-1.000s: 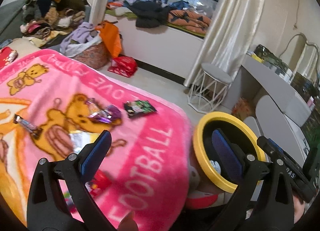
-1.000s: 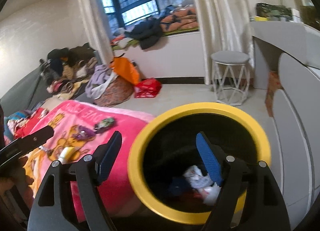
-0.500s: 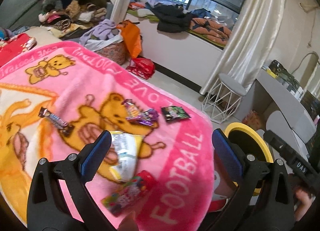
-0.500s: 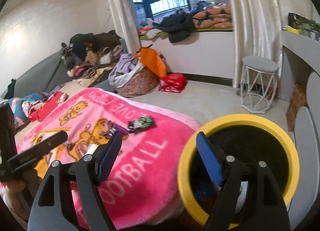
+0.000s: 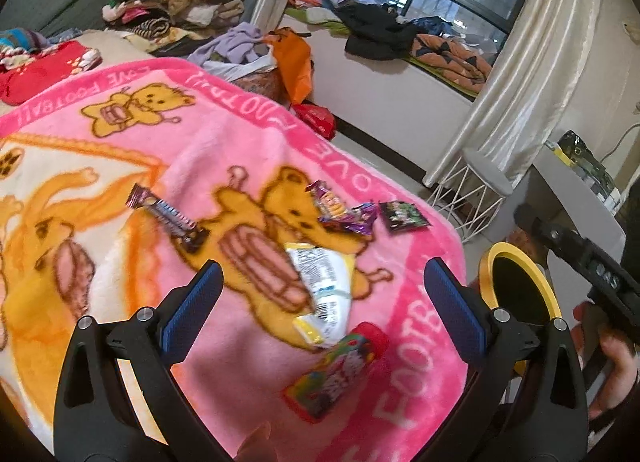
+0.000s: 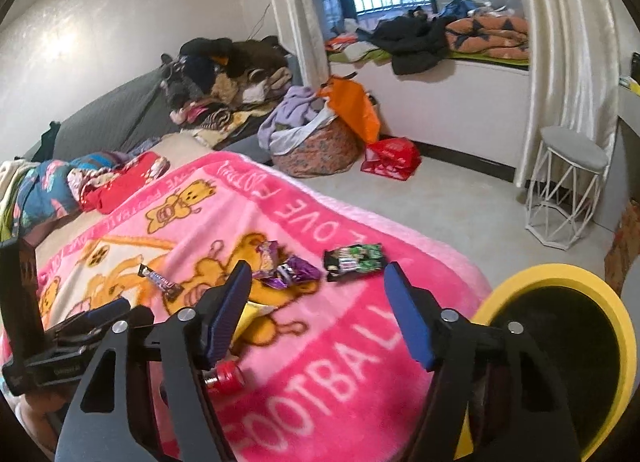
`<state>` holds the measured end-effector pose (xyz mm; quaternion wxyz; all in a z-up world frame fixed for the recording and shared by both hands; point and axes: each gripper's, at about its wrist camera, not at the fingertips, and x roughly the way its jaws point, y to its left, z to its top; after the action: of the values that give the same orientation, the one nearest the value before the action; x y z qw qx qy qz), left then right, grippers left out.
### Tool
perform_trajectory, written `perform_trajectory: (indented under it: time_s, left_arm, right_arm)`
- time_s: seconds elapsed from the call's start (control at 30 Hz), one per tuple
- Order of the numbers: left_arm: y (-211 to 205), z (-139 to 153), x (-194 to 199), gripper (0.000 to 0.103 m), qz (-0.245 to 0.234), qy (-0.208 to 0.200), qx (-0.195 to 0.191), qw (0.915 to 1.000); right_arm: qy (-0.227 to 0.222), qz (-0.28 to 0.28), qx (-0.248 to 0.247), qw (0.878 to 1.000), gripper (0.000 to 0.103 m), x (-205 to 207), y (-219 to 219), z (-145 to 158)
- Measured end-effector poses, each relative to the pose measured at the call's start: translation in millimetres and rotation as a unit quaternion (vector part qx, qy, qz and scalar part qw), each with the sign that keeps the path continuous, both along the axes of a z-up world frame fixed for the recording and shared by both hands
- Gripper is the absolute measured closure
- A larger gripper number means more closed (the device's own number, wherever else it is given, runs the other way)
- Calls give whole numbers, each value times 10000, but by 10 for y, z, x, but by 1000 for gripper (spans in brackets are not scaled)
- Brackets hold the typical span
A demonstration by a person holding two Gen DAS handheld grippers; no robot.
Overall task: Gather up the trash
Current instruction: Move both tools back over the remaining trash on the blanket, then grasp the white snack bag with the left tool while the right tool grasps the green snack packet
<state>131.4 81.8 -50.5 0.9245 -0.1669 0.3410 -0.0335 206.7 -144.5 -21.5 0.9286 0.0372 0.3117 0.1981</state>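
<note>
Several wrappers lie on a pink bear blanket [image 5: 248, 133]. In the left wrist view my left gripper [image 5: 322, 282] hangs open just above a white-and-yellow snack bag [image 5: 320, 282], with a colourful candy packet [image 5: 336, 370] nearer me. A chocolate bar wrapper [image 5: 168, 217], purple wrappers [image 5: 344, 209] and a green-black packet [image 5: 402, 213] lie farther off. My right gripper [image 6: 316, 282] hovers over the blanket short of the purple wrappers [image 6: 288, 268] and green-black packet [image 6: 354, 258]. Its jaws are closing with nothing between them. The yellow-rimmed black bin [image 6: 540, 272] stands at the bed's right corner.
Piled clothes [image 6: 224, 73] lie at the bed's far end. On the floor beyond the bed are a full laundry basket [image 6: 316, 141] and a red bag [image 6: 390, 157]. A white wire stool [image 6: 568, 185] stands by the curtain. A hand [image 5: 612, 366] holds the right gripper's handle.
Both views have swung left from the yellow bin onto the blanket and its wrappers. The right jaws have narrowed a little. The left jaws stay wide.
</note>
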Motion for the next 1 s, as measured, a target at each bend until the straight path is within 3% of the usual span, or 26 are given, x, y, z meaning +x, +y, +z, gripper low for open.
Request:
perform_trajectory:
  time_s: [0.23, 0.63, 0.73, 1.0]
  left_arm:
    - [72, -126, 18, 11, -70, 193, -43, 9998]
    - [-109, -407, 233, 21, -326, 585, -191, 9976]
    - [-170, -479, 311, 22, -349, 683, -191, 9969]
    - [-252, -672, 550, 37, -256, 1073, -166, 9938]
  right_arm:
    - [239, -21, -83, 9997, 39, 253, 193, -154]
    - [824, -662, -253, 9941, 39, 827, 179, -656]
    - [1032, -765, -184, 9915, 39, 1012, 147, -793]
    - [1646, -814, 263, 9827, 39, 1379, 5, -1100]
